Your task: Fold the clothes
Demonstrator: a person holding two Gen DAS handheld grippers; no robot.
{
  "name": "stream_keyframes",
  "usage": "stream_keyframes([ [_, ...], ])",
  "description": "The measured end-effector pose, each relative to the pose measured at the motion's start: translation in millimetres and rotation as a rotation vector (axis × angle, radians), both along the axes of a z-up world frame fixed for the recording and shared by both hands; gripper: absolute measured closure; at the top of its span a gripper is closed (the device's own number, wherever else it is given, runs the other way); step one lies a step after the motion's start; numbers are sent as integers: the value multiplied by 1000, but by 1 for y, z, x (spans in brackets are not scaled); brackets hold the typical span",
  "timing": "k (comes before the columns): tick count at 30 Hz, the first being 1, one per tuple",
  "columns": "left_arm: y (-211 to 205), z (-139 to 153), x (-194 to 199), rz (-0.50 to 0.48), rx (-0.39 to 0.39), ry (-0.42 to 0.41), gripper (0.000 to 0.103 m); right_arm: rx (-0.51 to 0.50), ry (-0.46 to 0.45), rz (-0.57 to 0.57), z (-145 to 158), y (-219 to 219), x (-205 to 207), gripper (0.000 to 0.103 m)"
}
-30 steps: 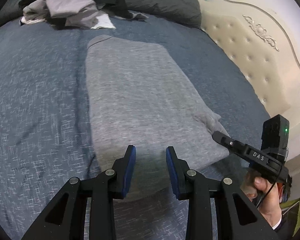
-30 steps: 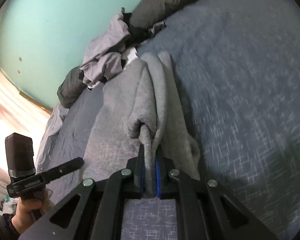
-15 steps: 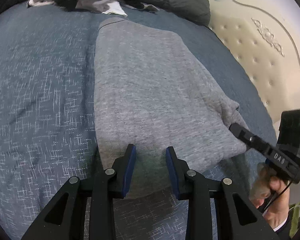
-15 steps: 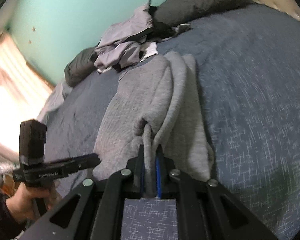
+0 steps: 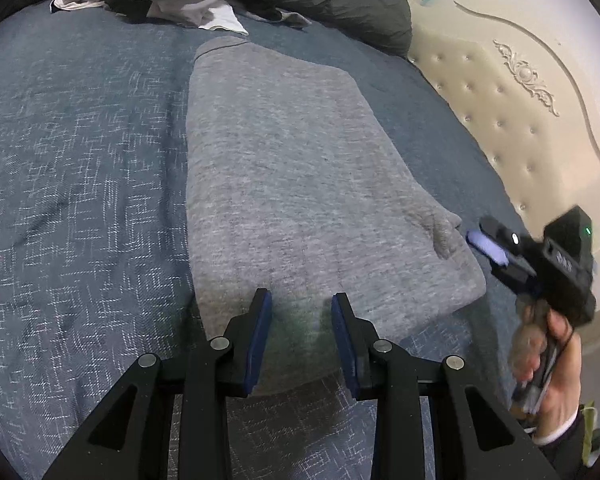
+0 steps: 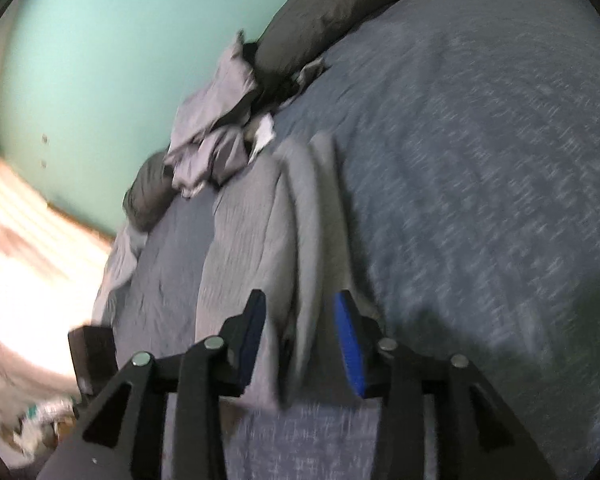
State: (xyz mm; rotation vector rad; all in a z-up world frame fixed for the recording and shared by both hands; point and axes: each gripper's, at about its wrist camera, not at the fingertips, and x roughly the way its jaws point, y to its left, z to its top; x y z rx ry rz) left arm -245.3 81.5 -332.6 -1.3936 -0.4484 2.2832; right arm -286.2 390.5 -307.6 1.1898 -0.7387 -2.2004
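With your right hand-held gripper (image 6: pixel 300 340) just opening off the grey garment (image 5: pixel 300 184) lying folded lengthwise on the bed (image 5: pixel 80 160), and the left hand-held gripper (image 5: pixel 300 320) apart over its near edge, clamp both near corners evenly before folding.

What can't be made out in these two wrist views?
- Left wrist view: the grey garment's near edge is hidden behind the left gripper.
- Right wrist view: motion blur smears the garment's layered folds; the heap of unfolded clothes can't be sorted into items.
- Right wrist view: the left gripper's body is cut off by the right gripper.
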Motion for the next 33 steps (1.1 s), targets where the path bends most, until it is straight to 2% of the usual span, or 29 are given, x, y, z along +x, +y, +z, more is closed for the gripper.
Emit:
stream_keyframes([
  [8,-10,3,8,7,57,40,69,84,-17,68,8,-20,-83,65],
  [15,-18,2,9,12,97,39,69,179,-28,110,-3,-45,-152,64],
  [18,-21,3,9,26,103,48,69,255,-53,138,-11,-61,-171,64],
  [23,-31,3,8,44,124,44,69,364,-61,225,-21,-93,-177,65],
  [26,-31,0,8,38,127,40,69,418,-37,217,-18,-103,-171,89],
  [27,-31,0,9,38,129,40,69,434,-29,208,-16,-104,-169,93],
  [33,-30,-1,9,37,123,49,69,553,128,240,17,-119,-145,99],
])
